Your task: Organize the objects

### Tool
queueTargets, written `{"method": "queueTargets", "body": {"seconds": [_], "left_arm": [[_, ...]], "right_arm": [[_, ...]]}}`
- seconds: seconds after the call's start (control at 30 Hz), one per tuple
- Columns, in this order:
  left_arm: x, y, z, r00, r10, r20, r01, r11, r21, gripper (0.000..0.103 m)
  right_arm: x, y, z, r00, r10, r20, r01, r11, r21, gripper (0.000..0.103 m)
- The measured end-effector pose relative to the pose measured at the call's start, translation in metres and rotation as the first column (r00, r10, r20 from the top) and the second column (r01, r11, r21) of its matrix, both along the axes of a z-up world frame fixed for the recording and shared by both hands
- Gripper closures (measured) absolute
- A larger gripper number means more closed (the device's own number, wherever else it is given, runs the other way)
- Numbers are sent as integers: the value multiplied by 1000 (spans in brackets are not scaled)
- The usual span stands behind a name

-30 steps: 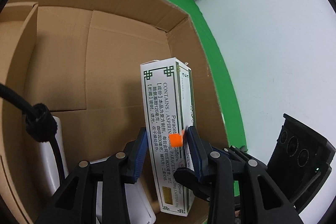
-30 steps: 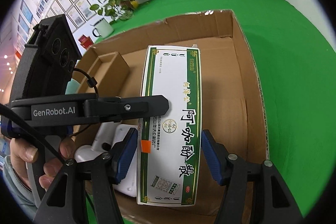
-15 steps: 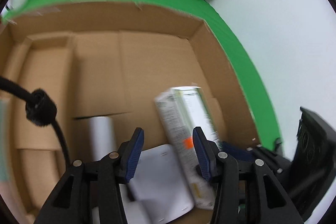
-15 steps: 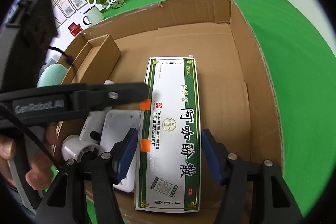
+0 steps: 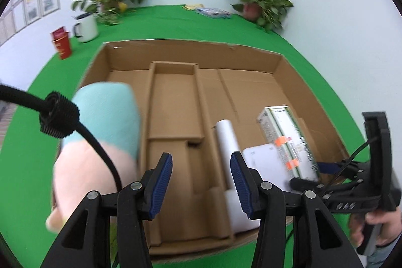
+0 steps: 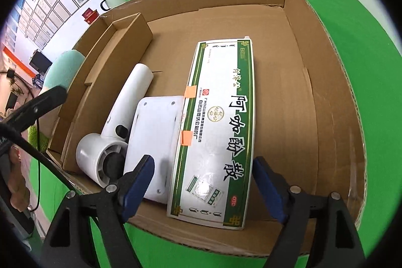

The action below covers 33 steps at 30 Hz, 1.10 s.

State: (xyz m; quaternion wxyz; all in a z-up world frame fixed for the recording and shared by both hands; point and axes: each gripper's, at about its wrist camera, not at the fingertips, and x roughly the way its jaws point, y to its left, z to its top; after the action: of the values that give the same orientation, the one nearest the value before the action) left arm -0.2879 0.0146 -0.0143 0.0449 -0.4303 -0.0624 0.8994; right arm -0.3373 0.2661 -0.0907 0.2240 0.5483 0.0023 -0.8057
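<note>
Released medicine box (image 6: 216,132) lies flat; only left view shows plush toy (image 5: 100,132).

Medicine box (image 6: 221,132) — large black characters 阿咖酚散 on white face; small red "OTC" oval near lower end.

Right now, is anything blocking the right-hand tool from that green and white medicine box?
Nothing visible does. The medicine box lies flat in the cardboard box, directly between the open fingers of the right tool. A white flat device only borders its left edge.
</note>
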Motion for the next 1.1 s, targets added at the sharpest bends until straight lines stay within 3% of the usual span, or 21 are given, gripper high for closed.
{"method": "queueTargets", "body": {"seconds": [0.23,0.37,0.43,0.53,0.63,0.7,0.77,0.83,0.9,0.97,1.1], "left_arm": [[56,-23,-1,991,86,-101,-93,993,-73,51],[74,-19,-9,987,87,-137,-103,988,-115,51],[79,-13,-13,983,97,-153,-118,984,-137,48],[84,-5,-19,975,117,-190,-146,978,-147,37],[87,9,-28,969,121,-215,-164,967,-194,24],[91,14,-33,964,128,-233,-175,965,-197,15],[92,15,-40,965,141,-222,-185,964,-189,13],[95,17,-42,957,143,-254,-195,962,-193,11],[97,19,-45,949,143,-280,-202,960,-194,9],[98,22,-48,942,141,-306,-208,958,-199,7],[92,23,-48,944,137,-300,-202,959,-198,4]], "right_arm": [[4,0,0,1000,22,4,-22,999,-23,21],[16,-4,8,997,38,-61,-37,999,13,20],[28,-7,16,988,37,-149,-30,998,52,18],[50,-5,30,945,-10,-326,33,997,63,17],[78,-1,31,871,-93,-483,113,994,12,15],[89,-1,25,836,-128,-534,152,988,2,14],[97,-4,15,817,-141,-559,163,986,-10,14],[107,-9,9,764,-145,-629,192,981,7,12],[108,-13,7,751,-141,-645,194,981,11,8],[105,-12,8,758,-146,-636,187,982,-2,2],[104,-14,9,757,-142,-638,195,981,13,1]]}}
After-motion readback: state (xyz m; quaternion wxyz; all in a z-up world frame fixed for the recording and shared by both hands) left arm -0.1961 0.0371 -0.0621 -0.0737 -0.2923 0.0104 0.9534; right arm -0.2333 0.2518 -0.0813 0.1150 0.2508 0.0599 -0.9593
